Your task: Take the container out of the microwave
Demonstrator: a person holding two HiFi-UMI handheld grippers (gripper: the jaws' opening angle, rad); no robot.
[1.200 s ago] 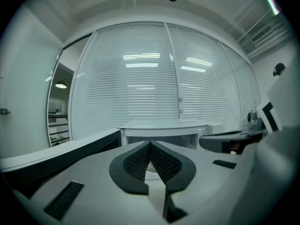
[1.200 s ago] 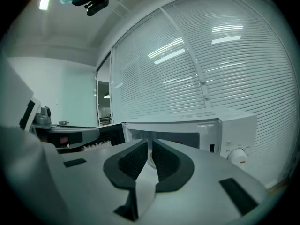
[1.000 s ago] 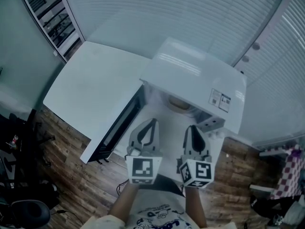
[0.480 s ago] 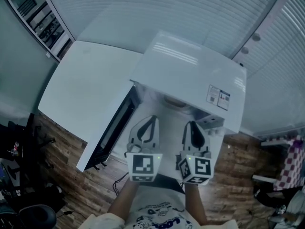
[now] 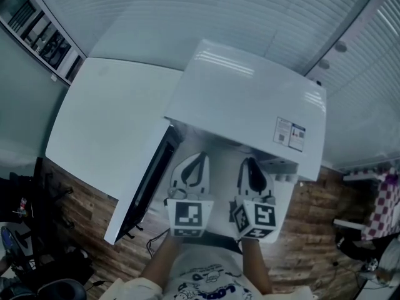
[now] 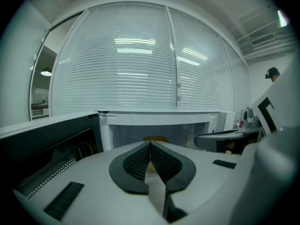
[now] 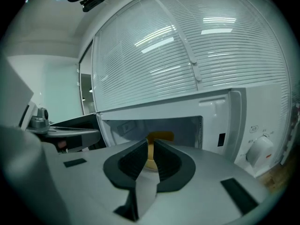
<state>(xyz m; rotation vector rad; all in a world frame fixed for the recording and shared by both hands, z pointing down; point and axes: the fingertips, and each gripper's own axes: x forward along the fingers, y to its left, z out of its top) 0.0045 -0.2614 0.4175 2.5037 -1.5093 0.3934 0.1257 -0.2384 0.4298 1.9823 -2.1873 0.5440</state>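
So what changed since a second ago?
Not much. The view slid forward over the microwave, so its top now hides the container from above; the gripper views show it inside. Nothing was grabbed or let go. The left tool and right tool stay in front of the open door, holding nothing.

Cool, even light with a blue-green tint is seen in all three views. Ceiling lamps are mirrored as bright bars in the blinds [image 6: 136, 55], and a pale glare is laid on the microwave top [image 5: 244, 99]. The microwave cavity [image 7: 187, 125] is dimmer and the floor [image 5: 81, 211] dark. Both gripper views are strongly bent at the edges, with black corners, and the nearest surfaces are softly blurred.
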